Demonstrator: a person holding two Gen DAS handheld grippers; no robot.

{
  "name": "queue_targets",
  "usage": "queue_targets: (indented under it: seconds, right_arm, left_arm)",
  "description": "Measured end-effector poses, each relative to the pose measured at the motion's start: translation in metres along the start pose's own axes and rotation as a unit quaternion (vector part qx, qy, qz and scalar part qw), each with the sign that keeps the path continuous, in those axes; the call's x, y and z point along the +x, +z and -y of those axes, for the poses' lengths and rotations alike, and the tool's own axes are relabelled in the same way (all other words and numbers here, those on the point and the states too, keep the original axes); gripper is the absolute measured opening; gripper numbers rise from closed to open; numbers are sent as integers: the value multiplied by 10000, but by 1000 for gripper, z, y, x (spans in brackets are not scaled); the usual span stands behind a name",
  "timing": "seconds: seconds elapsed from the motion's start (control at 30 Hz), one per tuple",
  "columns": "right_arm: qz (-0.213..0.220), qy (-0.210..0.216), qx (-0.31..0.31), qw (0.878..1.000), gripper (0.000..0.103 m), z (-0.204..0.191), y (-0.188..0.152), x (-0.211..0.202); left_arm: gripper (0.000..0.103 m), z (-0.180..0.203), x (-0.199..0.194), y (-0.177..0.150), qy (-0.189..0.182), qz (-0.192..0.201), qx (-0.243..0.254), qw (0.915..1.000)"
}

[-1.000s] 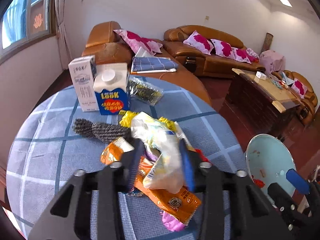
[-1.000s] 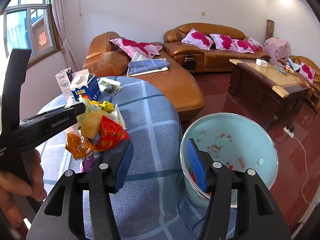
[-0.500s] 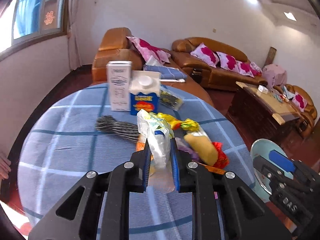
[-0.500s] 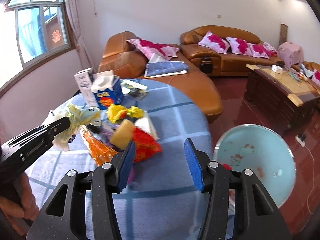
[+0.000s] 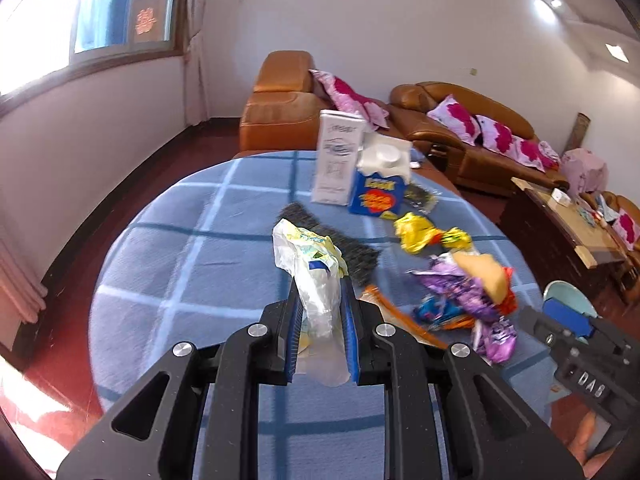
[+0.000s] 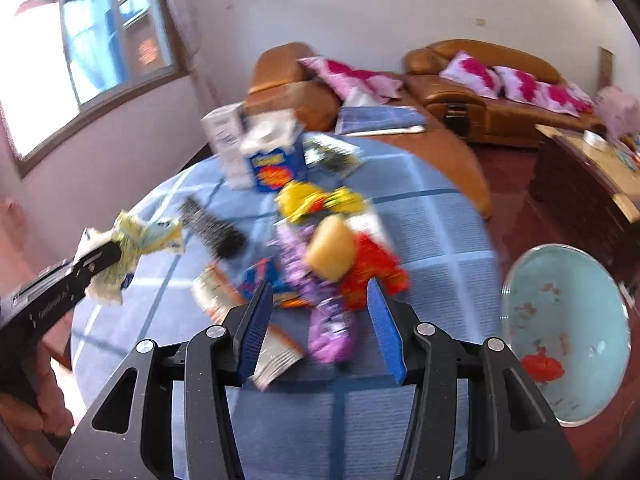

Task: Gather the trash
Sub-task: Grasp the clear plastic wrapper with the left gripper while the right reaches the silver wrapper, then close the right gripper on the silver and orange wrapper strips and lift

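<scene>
**Trash: one wrapper pinched, heap under the other claw**

Trash lies in a loose heap (image 6: 320,264) on a round table (image 5: 168,280) with a blue checked cloth. In it are a purple wrapper (image 6: 332,332), a red one (image 6: 368,268), a yellow one (image 6: 308,200), an orange packet (image 5: 404,320) and a pale yellow lump (image 6: 330,250).

The left gripper (image 5: 322,324) is pressed together on a crumpled white-and-yellow plastic wrapper (image 5: 316,276), which sticks up from between its blue pads. In the right wrist view this wrapper hangs clear of the cloth, to the left of the heap.

The right gripper (image 6: 320,328) is spread, its pads on either side of the near end of the purple wrapper; whether they touch it cannot be told through the blur.

A dark mesh strip (image 5: 340,248) lies on the cloth just behind the held wrapper. Farther back stand a white carton (image 5: 338,162) and a blue carton (image 5: 380,196), side by side, with a dark packet (image 5: 420,200) beside them.

A pale blue bin (image 6: 568,332) sits off the table's right edge, with a red scrap (image 6: 542,366) inside.
</scene>
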State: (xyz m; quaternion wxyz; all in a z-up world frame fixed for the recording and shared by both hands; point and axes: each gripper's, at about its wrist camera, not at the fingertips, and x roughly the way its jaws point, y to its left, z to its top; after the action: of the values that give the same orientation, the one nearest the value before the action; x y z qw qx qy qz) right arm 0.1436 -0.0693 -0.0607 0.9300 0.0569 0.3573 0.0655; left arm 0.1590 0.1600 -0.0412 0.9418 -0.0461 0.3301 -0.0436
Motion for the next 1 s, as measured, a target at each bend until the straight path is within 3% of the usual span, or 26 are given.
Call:
queue_targets:
  seconds: [0.17, 0.47, 0.53, 0.8, 1.0]
  right_arm:
    - [-487, 406, -313, 9975, 51, -25, -12, 27]
    - [-1138, 317, -865, 9892, 60, -45, -27, 73]
    - [-1057, 210, -1056, 9885, 48, -50, -29, 72]
    - [-1033, 500, -981, 9885, 27, -49, -32, 58]
    - [-692, 567, -720, 9934, 24, -40, -22, 30]
  left_arm:
    - [18, -24, -10, -9, 197, -23, -56, 9998]
    - [19, -58, -16, -22, 524, -168, -278, 9981]
    - [19, -61, -16, -24, 546, -185, -312, 9979]
    - [19, -55, -18, -23, 533, -158, -288, 9980]
    - [19, -46, -22, -23, 497, -96, -199, 9985]
